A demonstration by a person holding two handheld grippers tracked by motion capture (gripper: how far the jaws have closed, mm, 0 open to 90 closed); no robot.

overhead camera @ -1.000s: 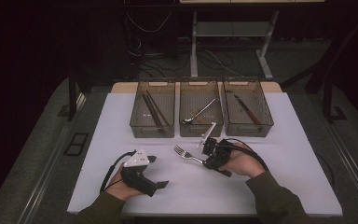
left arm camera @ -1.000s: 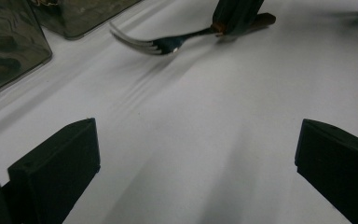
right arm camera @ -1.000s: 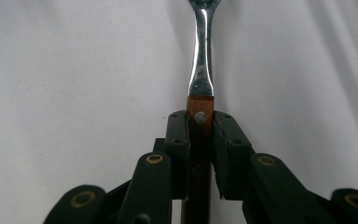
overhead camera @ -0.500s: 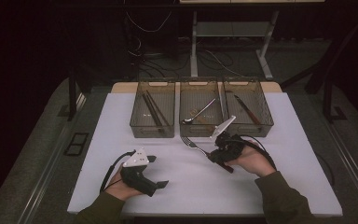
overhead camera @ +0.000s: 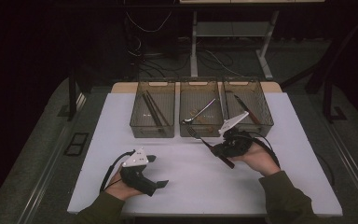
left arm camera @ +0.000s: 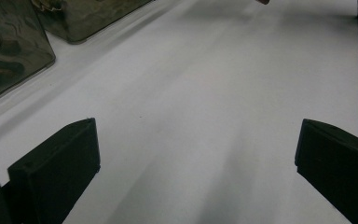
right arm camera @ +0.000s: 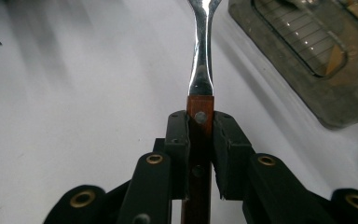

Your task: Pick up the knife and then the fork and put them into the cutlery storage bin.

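Note:
A fork (overhead camera: 199, 138) with a metal head and a red-brown wooden handle is clamped in my right gripper (overhead camera: 218, 150), just in front of the middle bin (overhead camera: 200, 80). In the right gripper view the two pads press on both sides of the handle, so the right gripper (right arm camera: 200, 135) is shut on the fork (right arm camera: 200, 70), whose metal neck runs forward over the white table. My left gripper (overhead camera: 158, 171) rests at the front left of the table. Its jaws stand wide apart around bare white surface in the left gripper view (left arm camera: 196, 154).
Three smoky clear bins stand in a row at the far side of the white table top (overhead camera: 191, 191). The left bin (overhead camera: 151, 83) holds dark sticks, the middle one a spoon (overhead camera: 200, 113), and the right bin (overhead camera: 242, 80) a dark-handled utensil.
My right gripper has lifted the fork off the table and carried it away from the person and slightly right, toward the bins. The left gripper has stayed put.

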